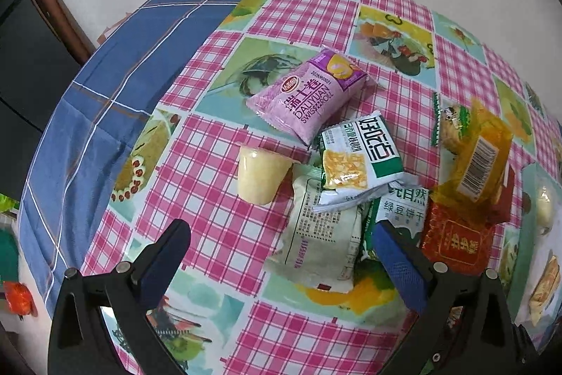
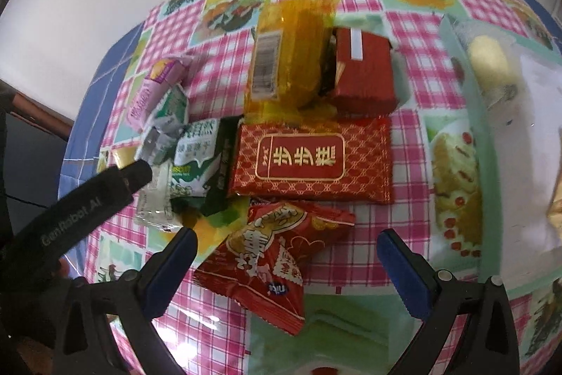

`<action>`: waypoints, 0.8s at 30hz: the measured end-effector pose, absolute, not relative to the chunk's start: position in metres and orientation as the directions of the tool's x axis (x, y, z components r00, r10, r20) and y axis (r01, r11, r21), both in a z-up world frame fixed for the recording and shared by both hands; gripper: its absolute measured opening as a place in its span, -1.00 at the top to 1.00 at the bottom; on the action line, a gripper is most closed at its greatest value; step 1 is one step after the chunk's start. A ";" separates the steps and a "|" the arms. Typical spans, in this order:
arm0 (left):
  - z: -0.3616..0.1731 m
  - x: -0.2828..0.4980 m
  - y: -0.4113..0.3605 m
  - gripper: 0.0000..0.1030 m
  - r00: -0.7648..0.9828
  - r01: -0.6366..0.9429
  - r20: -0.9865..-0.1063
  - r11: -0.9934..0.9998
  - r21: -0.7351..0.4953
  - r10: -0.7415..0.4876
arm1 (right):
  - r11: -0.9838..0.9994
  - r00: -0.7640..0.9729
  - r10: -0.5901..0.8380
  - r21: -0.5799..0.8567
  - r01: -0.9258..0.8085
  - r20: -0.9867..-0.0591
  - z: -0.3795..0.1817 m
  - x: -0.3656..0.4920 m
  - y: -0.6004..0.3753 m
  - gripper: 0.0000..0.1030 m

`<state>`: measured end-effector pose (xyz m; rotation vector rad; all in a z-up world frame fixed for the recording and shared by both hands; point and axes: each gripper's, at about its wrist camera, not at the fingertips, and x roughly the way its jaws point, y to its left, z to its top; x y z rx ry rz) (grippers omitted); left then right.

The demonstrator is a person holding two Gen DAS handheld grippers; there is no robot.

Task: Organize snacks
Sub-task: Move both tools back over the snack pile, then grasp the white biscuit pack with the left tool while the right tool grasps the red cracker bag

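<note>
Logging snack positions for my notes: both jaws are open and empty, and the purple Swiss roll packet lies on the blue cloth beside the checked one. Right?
Not quite. The purple Swiss roll packet lies on the pink checked tablecloth, not on the blue cloth, as the left wrist view shows. The rest holds: the left gripper and right gripper both have their jaws open and empty.

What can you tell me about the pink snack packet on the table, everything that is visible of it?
The pink packet is a sealed, puffy plastic wrapper with crimped ends, printed "DALIYUAN SWISS ROLL", a red oval logo and a yellow picture near its far end. It lies flat and diagonal on the checked tablecloth, unopened and not held. Its near end touches the white-and-green packet. In the right wrist view it sits far left, partly hidden behind other packets.
</note>
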<state>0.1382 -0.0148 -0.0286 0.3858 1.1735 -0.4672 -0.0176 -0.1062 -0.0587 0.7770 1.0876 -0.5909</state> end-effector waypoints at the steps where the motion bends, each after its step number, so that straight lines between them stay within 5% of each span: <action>1: -0.030 0.139 -0.016 -0.99 0.310 0.538 -0.940 0.841 0.052 -0.140 | 0.607 0.346 -0.051 0.246 0.756 -0.937 -0.061 -0.017 -0.106 -1.00; 7: -0.043 0.146 -0.020 -0.96 0.301 0.534 -0.948 0.842 0.079 -0.102 | 0.630 0.270 -0.080 0.161 0.759 -0.960 -0.066 -0.021 -0.106 -1.00; 9: -0.046 0.149 -0.019 -0.71 0.298 0.524 -0.950 0.848 0.082 -0.092 | 0.627 0.262 -0.088 0.151 0.764 -0.961 -0.066 -0.025 -0.109 -0.99; 24: -0.061 0.145 -0.044 -0.57 0.274 0.575 -0.956 0.815 0.077 -0.103 | 0.619 0.264 -0.056 0.173 0.766 -0.963 -0.069 -0.044 -0.123 -0.79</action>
